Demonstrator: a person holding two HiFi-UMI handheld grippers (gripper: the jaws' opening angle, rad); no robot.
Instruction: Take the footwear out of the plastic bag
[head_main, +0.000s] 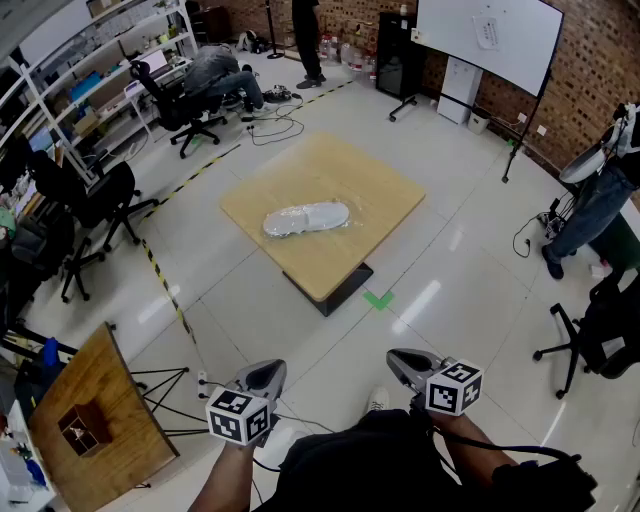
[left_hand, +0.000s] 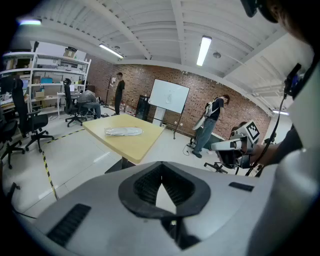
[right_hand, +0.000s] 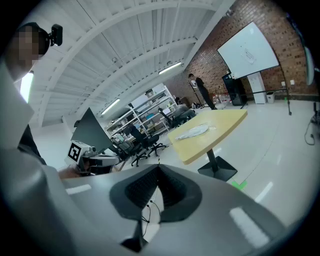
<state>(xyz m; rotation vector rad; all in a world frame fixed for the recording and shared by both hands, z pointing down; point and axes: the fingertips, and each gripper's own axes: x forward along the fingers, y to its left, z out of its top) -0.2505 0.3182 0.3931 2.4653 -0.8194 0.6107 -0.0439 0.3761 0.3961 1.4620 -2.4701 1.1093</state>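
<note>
Chairs (head_main: 100, 205) and whiteboard (head_main: 488, 38) surround table (head_main: 385, 185) holding plastic bag (head_main: 306, 218).

A square light-wood tabletop (head_main: 375, 195) stands on pale floor tiles (head_main: 470, 270), a green tape cross (head_main: 378, 299) near its base. A white rectangular whiteboard (head_main: 490, 35) fronts the red brick wall (head_main: 590, 70) (black swivel chairs (head_main: 185, 108) sit near white metal shelving (head_main: 90, 60)).
</note>
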